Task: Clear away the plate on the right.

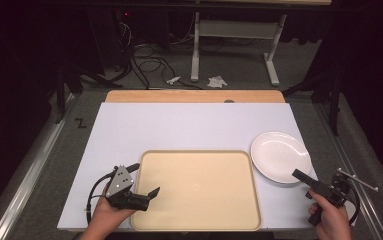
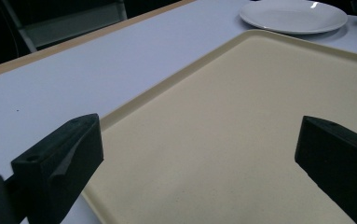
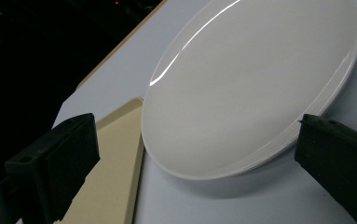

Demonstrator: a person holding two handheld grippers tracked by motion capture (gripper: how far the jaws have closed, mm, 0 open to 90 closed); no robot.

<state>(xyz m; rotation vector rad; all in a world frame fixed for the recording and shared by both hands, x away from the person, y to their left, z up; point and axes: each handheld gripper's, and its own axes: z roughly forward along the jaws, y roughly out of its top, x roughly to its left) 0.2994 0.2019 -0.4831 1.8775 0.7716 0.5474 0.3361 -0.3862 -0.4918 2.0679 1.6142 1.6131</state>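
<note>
A beige tray (image 1: 199, 192) lies empty on the white table top, near the front edge. An empty white plate (image 1: 280, 156) sits just right of the tray's far right corner. My left gripper (image 1: 145, 179) is open over the tray's left rim, one jaw over the table and one over the tray (image 2: 241, 140). In the left gripper view the plate (image 2: 293, 15) is far off at the top. My right gripper (image 1: 304, 181) is open and low at the plate's near right edge. The right gripper view has the plate (image 3: 255, 88) between the jaws and the tray's corner (image 3: 115, 158) at left.
The white table top (image 1: 179, 125) has a wooden strip (image 1: 194, 96) along its far edge. Beyond it are floor cables (image 1: 149, 62), crumpled paper (image 1: 217, 81) and the white legs of another table (image 1: 195, 50). Metal rails run along both sides of the table.
</note>
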